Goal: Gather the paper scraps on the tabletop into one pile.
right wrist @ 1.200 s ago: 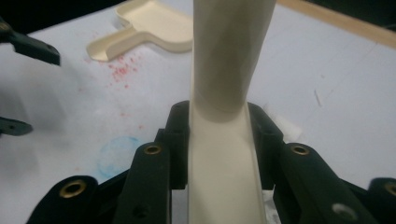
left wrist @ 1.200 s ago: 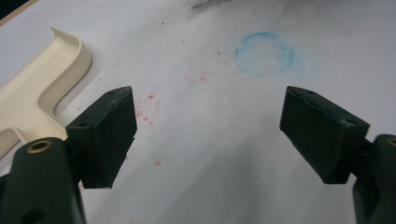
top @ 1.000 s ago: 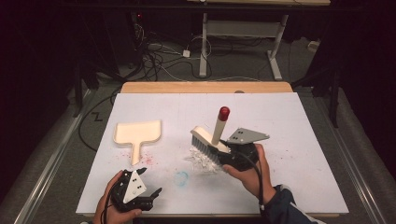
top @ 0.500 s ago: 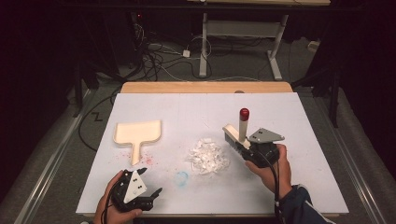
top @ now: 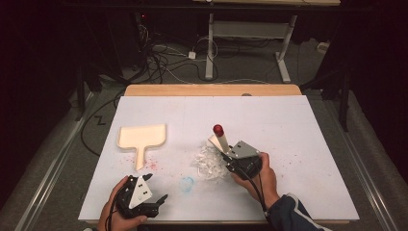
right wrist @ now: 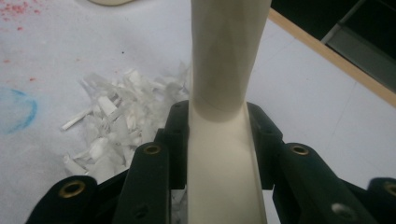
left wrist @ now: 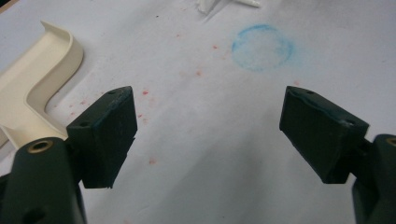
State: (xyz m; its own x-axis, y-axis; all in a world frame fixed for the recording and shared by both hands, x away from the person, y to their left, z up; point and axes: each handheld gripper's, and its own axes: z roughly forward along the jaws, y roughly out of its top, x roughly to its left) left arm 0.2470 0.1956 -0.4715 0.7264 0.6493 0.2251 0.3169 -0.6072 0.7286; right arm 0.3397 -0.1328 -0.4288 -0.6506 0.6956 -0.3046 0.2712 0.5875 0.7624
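A cream brush (top: 220, 139) with a red tip stands tilted at the right edge of a heap of white paper shreds (top: 208, 164). My right gripper (top: 227, 154) is shut on its handle. In the right gripper view the handle (right wrist: 226, 70) rises between the closed jaws of my right gripper (right wrist: 219, 135), with the shreds (right wrist: 116, 121) to the left. A cream dustpan (top: 142, 136) lies flat at the left, handle toward me. My left gripper (top: 156, 188) rests open near the front edge. The left gripper (left wrist: 208, 121) holds nothing, and the dustpan (left wrist: 32, 74) lies to its left.
A faint blue ring (top: 187, 183) is drawn on the white table sheet (top: 288, 125) between the two hands, and also shows as a blue ring (left wrist: 262, 41) ahead of the left jaws. Red specks dot the sheet near the dustpan. A wooden edge (top: 211, 90) runs along the back.
The right gripper swung the brush away to the right of the shreds, then brought it back left to the heap's right edge. The left gripper has stayed put.
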